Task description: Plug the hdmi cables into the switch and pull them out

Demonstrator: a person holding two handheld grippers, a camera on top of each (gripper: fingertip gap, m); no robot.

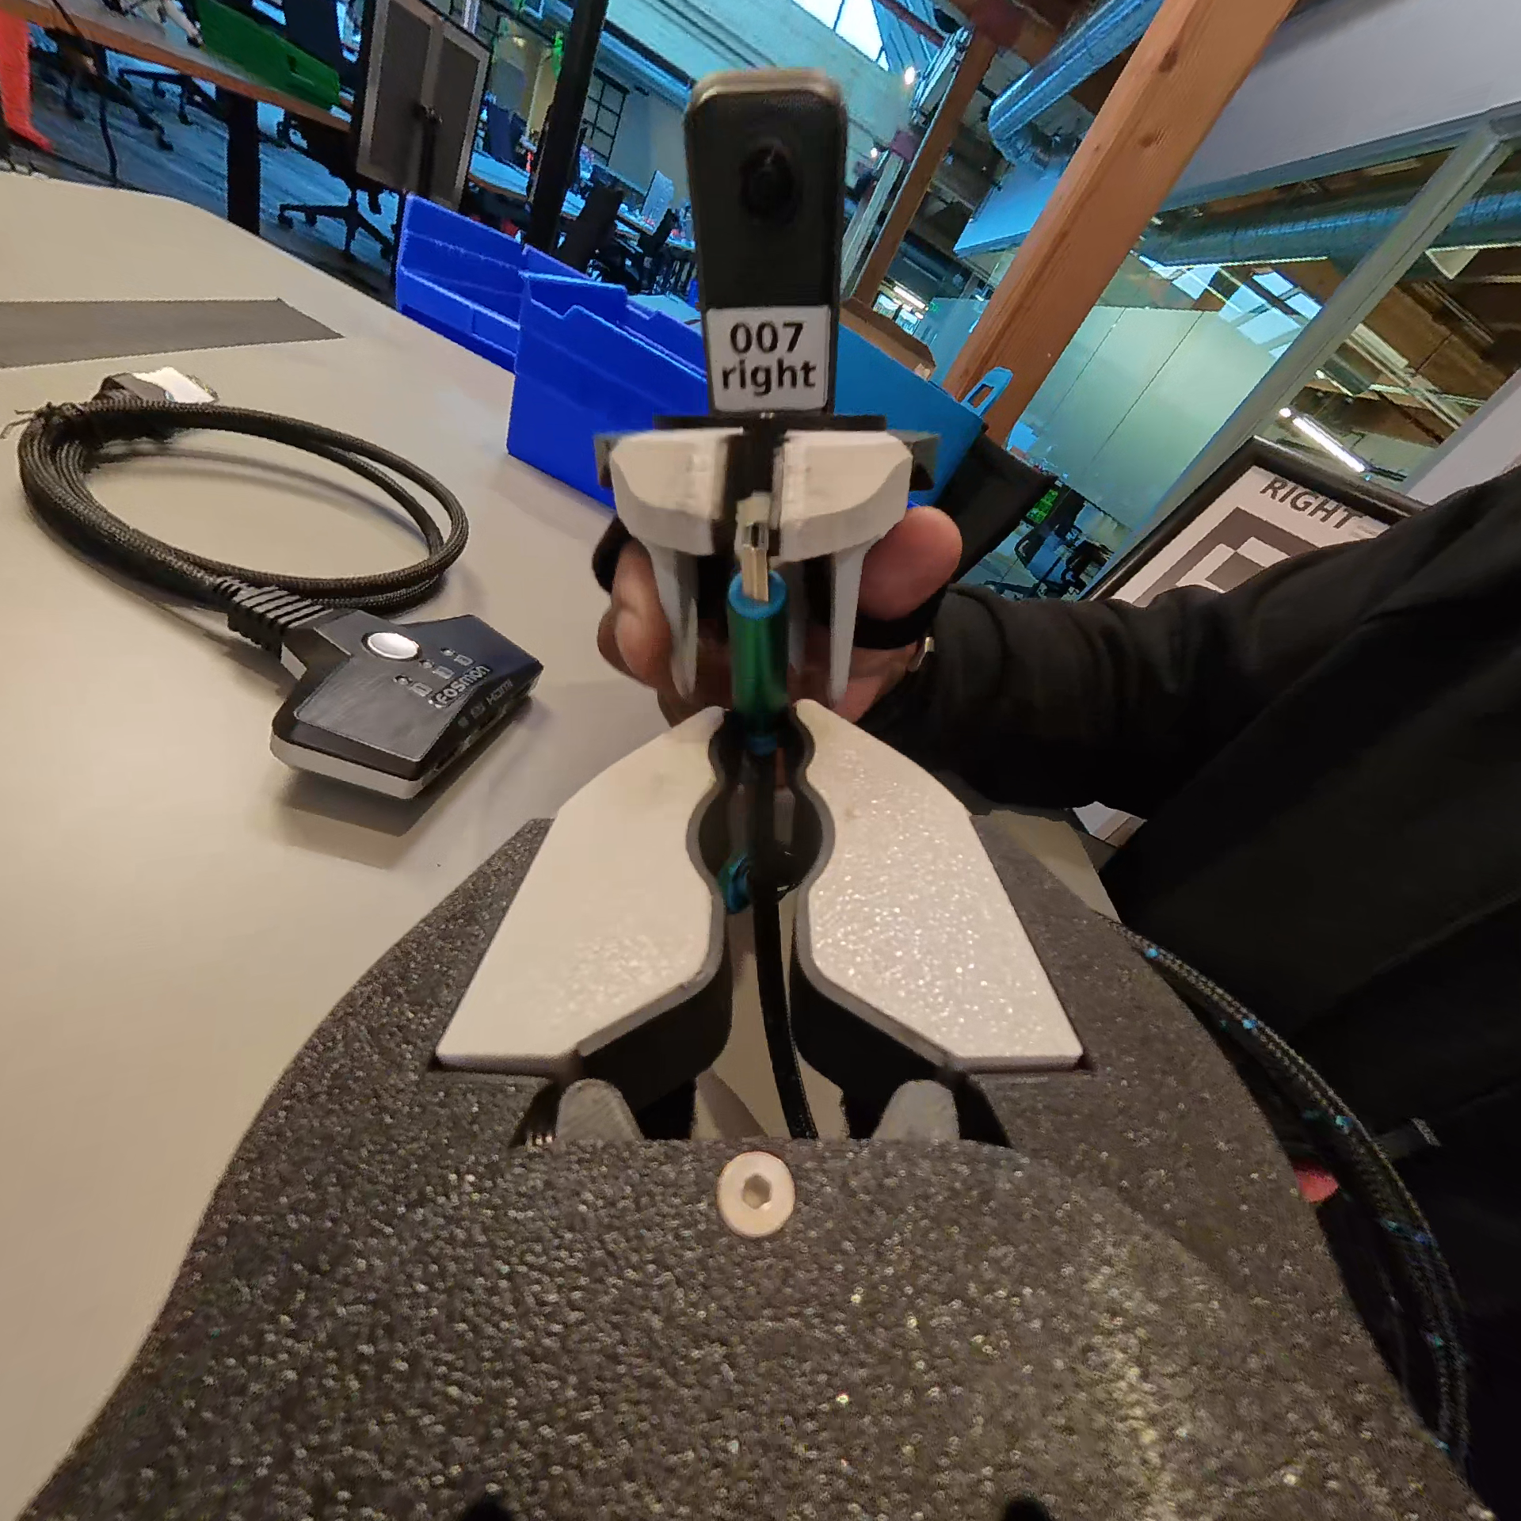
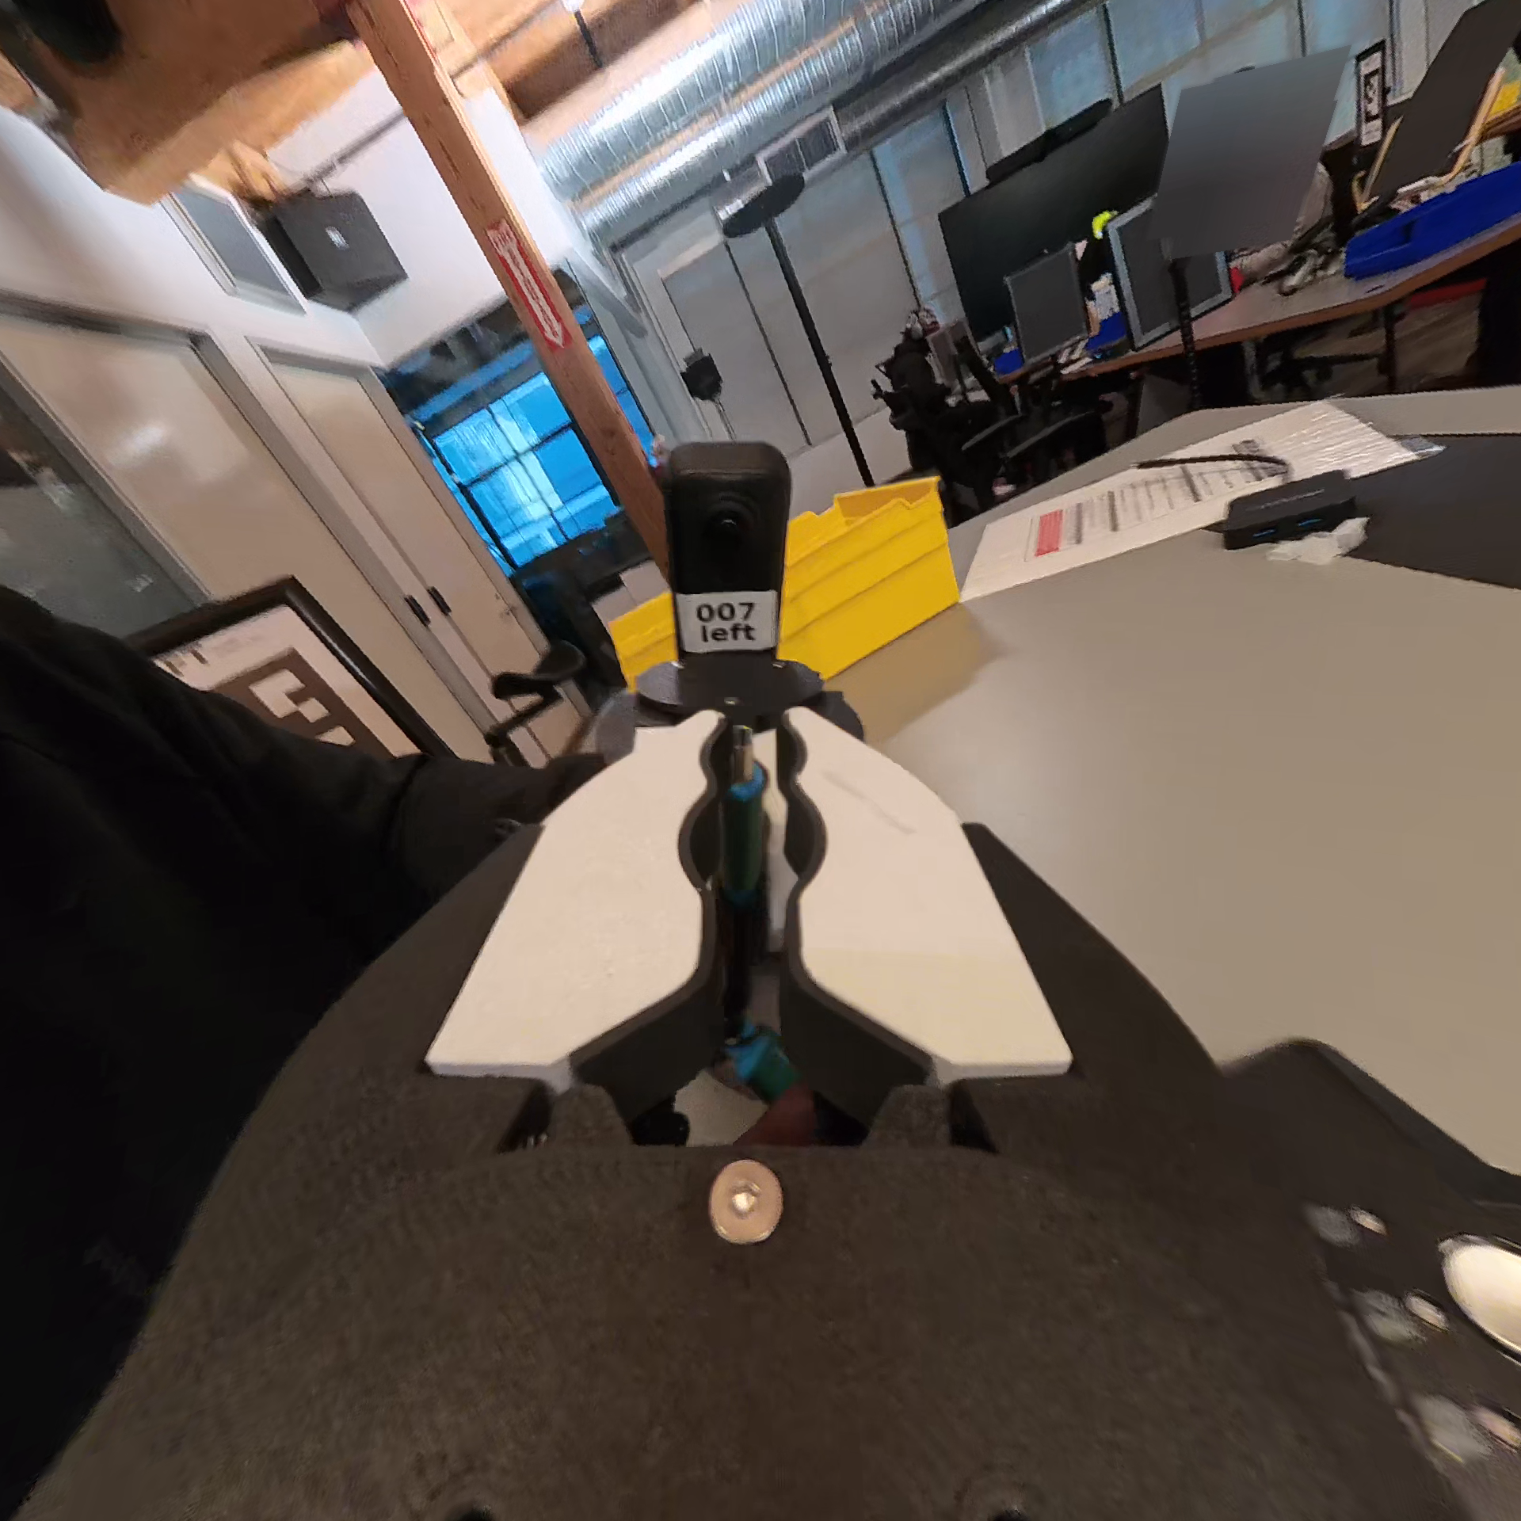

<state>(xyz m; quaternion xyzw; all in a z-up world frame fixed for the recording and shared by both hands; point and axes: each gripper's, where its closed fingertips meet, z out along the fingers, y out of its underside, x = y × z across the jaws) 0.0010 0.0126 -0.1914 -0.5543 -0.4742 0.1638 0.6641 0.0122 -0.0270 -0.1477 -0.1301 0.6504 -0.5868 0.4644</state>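
Note:
My left gripper (image 1: 757,724) is shut on a green HDMI plug (image 1: 751,658) with a blue collar. Its metal tip (image 1: 753,551) points into the fingers of my right gripper (image 1: 753,510), which faces it head-on, tip to tip. In the right wrist view my right gripper (image 2: 745,732) is shut on a green, blue-collared plug (image 2: 743,831); I cannot tell if it is the same plug. A black braided cable (image 1: 774,988) runs back between the left fingers. The black HDMI switch (image 1: 395,708) lies on the table to the left, its own braided cable (image 1: 247,510) coiled behind it.
Blue bins (image 1: 593,370) stand behind the switch at the table's far edge. A yellow bin (image 2: 864,568), printed sheets (image 2: 1152,494) and a small black hub (image 2: 1288,514) lie on the grey table (image 2: 1152,782). A person's black sleeve (image 1: 1193,700) holds the right gripper. Left tips to right tips: about 5 cm.

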